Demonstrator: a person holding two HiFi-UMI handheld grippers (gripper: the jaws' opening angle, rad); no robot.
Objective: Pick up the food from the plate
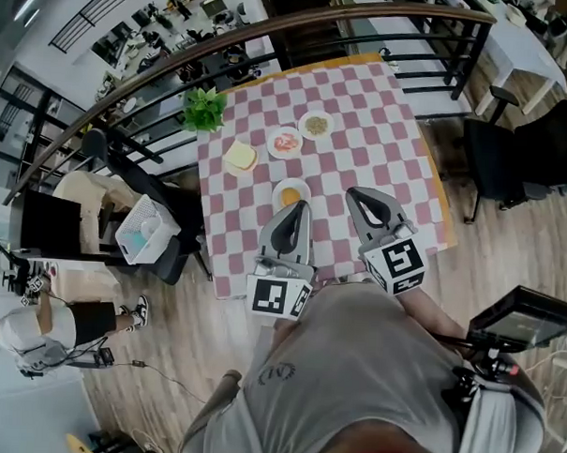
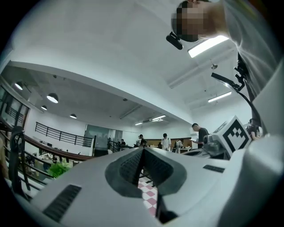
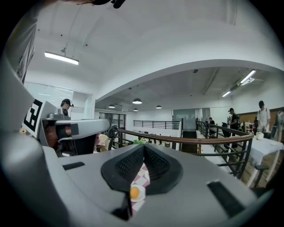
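My left gripper (image 1: 297, 207) and right gripper (image 1: 353, 193) were pressed together, empty; only the head view showed the bread (image 1: 240, 156).

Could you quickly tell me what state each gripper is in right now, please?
Left gripper: closed, holding nothing.
Right gripper: closed, holding nothing.

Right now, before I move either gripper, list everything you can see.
Table: one, pink-and-white checked cloth, centre.
Plates: four, white, on the table.
Fried egg: one, yellow and white, nearest plate.
Bread slice: one, pale yellow, left plate.
Red-and-white food: one portion, middle plate.
Greenish-brown food: one portion, farthest plate.
Plant: one, green, table's far left corner.
Railing: one, dark, wooden top, behind the table.
Basket: one, white, left of the table.
Left gripper: grey, shut, empty.
Right gripper: grey, shut, empty.
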